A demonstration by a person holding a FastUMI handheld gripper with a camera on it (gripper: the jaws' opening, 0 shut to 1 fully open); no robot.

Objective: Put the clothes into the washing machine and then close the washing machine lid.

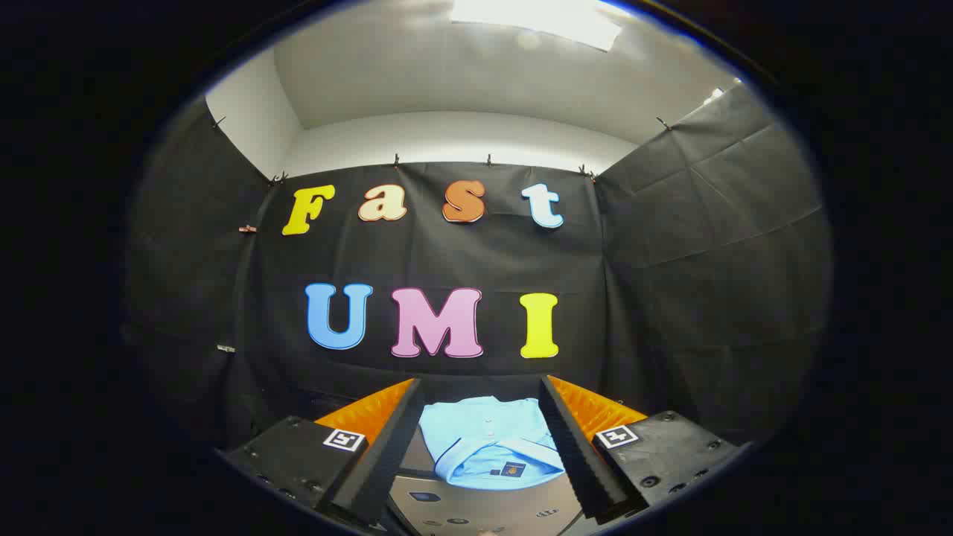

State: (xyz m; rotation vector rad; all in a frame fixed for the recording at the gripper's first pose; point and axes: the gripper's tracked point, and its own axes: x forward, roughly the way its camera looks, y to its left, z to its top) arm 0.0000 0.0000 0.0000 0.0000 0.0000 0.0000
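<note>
The hand-held gripper (480, 447) hung released, fingers spread wide. A folded light-blue shirt (488, 443) lay between them, untouched.

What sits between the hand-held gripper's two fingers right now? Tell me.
In the gripper view, a folded light blue shirt lies between the open fingers of the hand-held gripper, untouched by either finger.

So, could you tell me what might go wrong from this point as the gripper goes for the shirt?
The gripper is open, its fingers either side of the folded light blue shirt, which lies on a grey surface.

1. The shirt looks wider than a single pinch, so closing may catch only the top layer and let the fold open and trail.
2. Pressing low could jam the fingertips on the hard surface.
3. The collar faces the gripper; grabbing it alone may leave the rest dangling.
</note>
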